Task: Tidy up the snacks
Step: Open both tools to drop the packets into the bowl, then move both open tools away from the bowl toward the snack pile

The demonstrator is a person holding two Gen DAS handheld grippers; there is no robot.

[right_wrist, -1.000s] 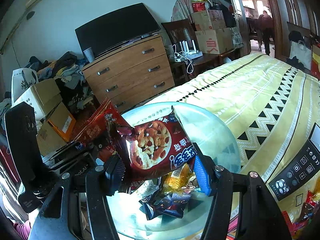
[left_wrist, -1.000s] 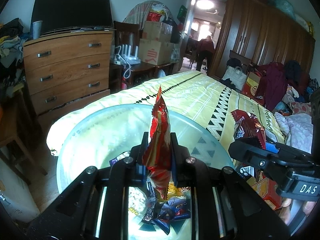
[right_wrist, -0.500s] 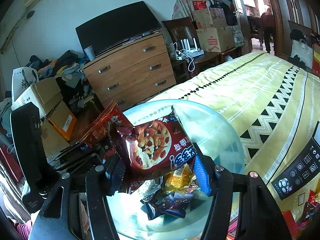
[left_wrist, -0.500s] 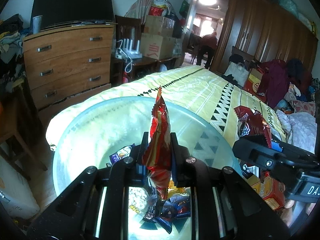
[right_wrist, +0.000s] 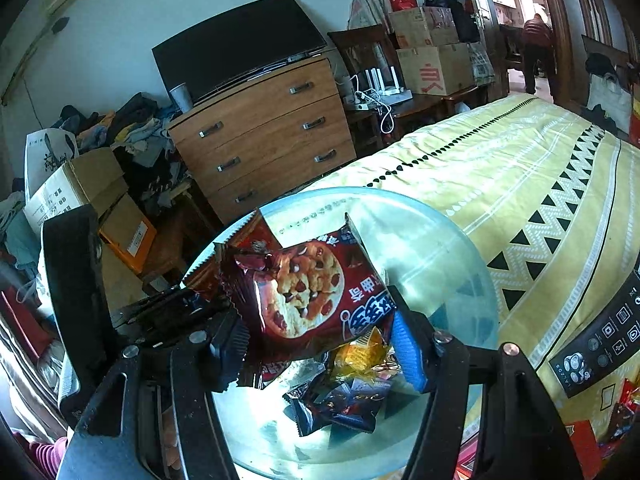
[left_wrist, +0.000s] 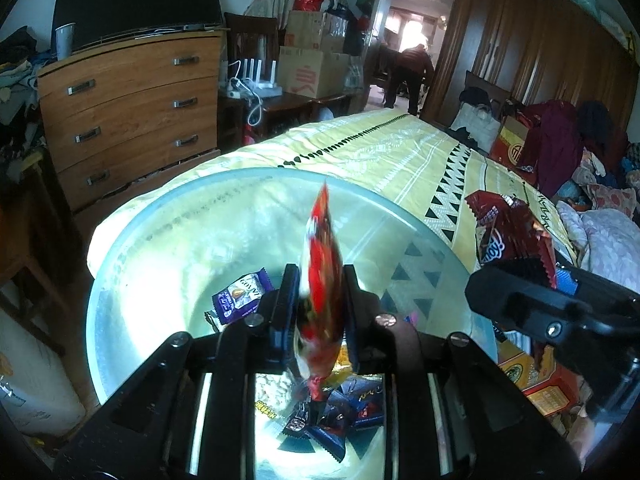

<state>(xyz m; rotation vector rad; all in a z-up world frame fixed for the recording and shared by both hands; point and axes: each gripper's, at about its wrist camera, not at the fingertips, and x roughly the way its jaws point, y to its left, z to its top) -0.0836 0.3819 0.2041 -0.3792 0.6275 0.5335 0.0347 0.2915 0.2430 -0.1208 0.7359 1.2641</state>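
A clear glass bowl (left_wrist: 168, 240) sits on the yellow patterned bedspread and shows in the right wrist view (right_wrist: 452, 256) too. My left gripper (left_wrist: 318, 300) is shut on a red snack packet (left_wrist: 320, 264), held edge-on above the bowl. My right gripper (right_wrist: 320, 340) is shut on a dark red cookie packet (right_wrist: 304, 292), held over the bowl; it shows at the right in the left wrist view (left_wrist: 508, 232). In the bowl lie a purple packet (left_wrist: 242, 296), dark blue wrapped snacks (right_wrist: 340, 400) and a yellow wrapper (right_wrist: 362, 356).
A wooden chest of drawers (left_wrist: 128, 112) with a TV stands behind the bowl. A black remote control (right_wrist: 604, 340) lies on the bed at right. Snack boxes (left_wrist: 536, 380) lie beside the bowl. Cardboard boxes (right_wrist: 84, 192) and clothes crowd the left.
Both grippers have tipped downward toward the bowl, so more of its bottom and the purple packet show. The red packet in the left gripper is blurred and slightly lower.
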